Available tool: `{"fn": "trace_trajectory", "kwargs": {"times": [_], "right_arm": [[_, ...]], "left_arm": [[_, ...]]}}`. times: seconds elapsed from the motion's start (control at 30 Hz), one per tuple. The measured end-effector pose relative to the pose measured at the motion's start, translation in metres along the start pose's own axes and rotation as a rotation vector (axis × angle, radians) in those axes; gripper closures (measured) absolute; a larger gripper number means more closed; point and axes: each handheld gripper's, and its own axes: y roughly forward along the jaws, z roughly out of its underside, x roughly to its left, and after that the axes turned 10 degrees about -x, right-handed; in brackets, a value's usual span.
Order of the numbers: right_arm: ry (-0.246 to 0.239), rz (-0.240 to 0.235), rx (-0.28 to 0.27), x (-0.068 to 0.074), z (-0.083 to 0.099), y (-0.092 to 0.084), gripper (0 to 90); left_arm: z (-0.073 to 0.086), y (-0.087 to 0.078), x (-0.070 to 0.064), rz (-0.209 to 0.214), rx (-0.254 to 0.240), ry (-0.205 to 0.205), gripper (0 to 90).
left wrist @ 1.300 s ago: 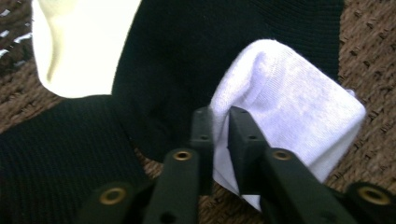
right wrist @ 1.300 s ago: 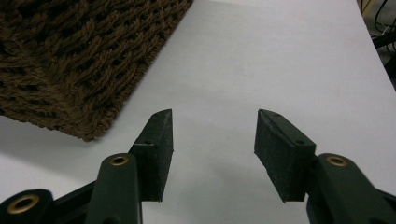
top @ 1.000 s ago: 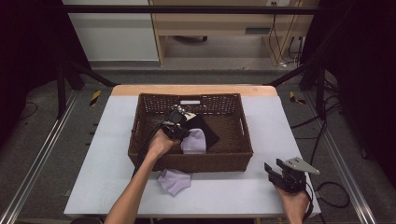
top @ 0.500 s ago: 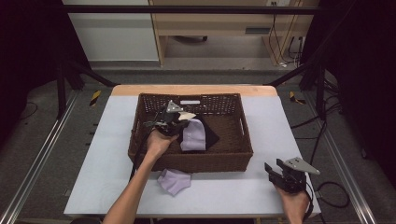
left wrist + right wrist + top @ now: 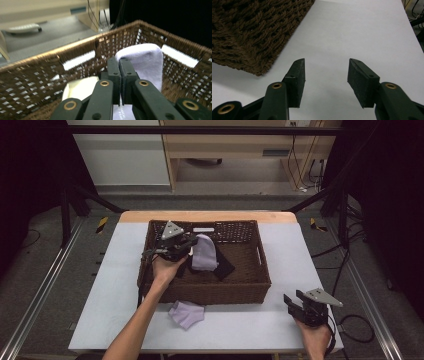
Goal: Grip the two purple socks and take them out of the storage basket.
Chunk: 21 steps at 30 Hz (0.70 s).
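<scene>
I take the basket (image 5: 260, 270) as my landmark. Inside it, near the left wall, my left gripper (image 5: 189, 245) is clamped on a pale purple sock (image 5: 204, 251), which hangs from the jaws above the basket floor. Under the sock lies a dark cloth (image 5: 225, 267), and a cream piece (image 5: 80, 87) sits low by the left wall. The woven walls (image 5: 75, 57) stand close around the jaws. In front of the basket, on the table (image 5: 115, 270), lies a second sock (image 5: 187, 314), with free surface around it. To the right of the basket's front corner, my right gripper (image 5: 296, 304) rests with jaws apart and nothing between them, over bare table near the right edge.
</scene>
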Motion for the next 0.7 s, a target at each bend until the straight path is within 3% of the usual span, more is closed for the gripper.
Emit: {"fn": "trace_trajectory", "kwargs": {"times": [0.37,0.5,0.7], "right_arm": [[0.005,0.009,-0.003,-0.001,-0.001,-0.001,49.8],[0.003,0.013,-0.003,-0.001,-0.001,-0.002,51.9],[-0.003,0.011,-0.003,0.0,-0.001,-0.002,54.4]], "left_arm": [[-0.028,-0.045,-0.018,0.047,-0.132,0.037,87.4],[-0.037,-0.064,-0.02,0.057,-0.187,0.028,87.4],[-0.05,-0.092,-0.026,0.07,-0.236,0.052,87.4]]}}
